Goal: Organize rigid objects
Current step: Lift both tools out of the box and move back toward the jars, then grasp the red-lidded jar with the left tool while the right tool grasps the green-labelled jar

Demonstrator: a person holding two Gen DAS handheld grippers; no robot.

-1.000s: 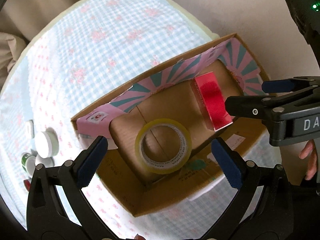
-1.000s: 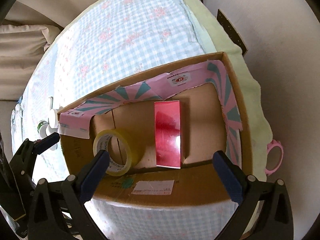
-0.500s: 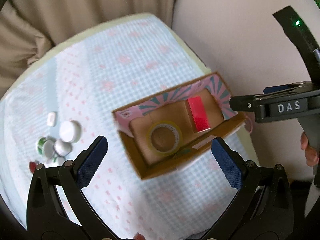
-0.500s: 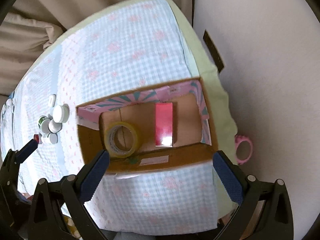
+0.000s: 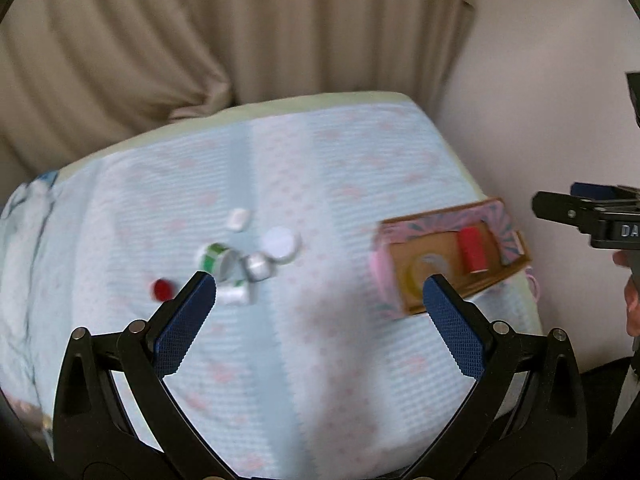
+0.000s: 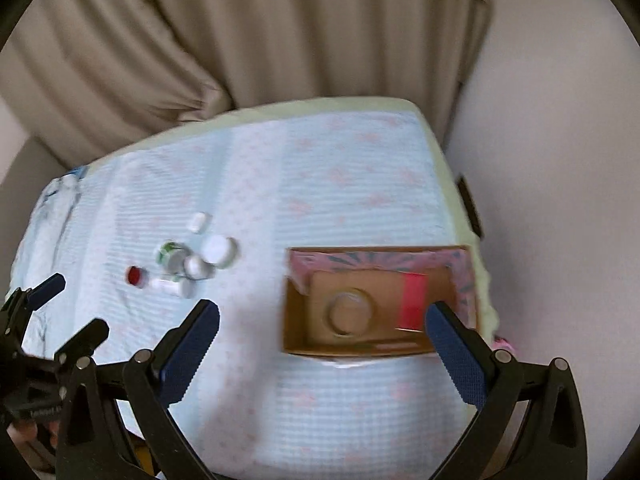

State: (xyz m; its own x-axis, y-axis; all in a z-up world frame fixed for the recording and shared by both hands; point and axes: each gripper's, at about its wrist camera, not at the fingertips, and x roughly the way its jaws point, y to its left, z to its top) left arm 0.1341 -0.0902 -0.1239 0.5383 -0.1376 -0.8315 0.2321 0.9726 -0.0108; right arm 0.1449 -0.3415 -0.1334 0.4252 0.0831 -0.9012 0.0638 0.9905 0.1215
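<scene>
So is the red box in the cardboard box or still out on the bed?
In. The red box lies flat on the cardboard box floor, beside the tape roll.

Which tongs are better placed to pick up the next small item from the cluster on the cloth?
Probably the left tongs: they are open, empty, and nearer the small containers. The right tongs, also open, hang nearer the cardboard box.

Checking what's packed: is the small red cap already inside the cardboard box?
No, the red cap lies on the cloth left of the cardboard box.
</scene>
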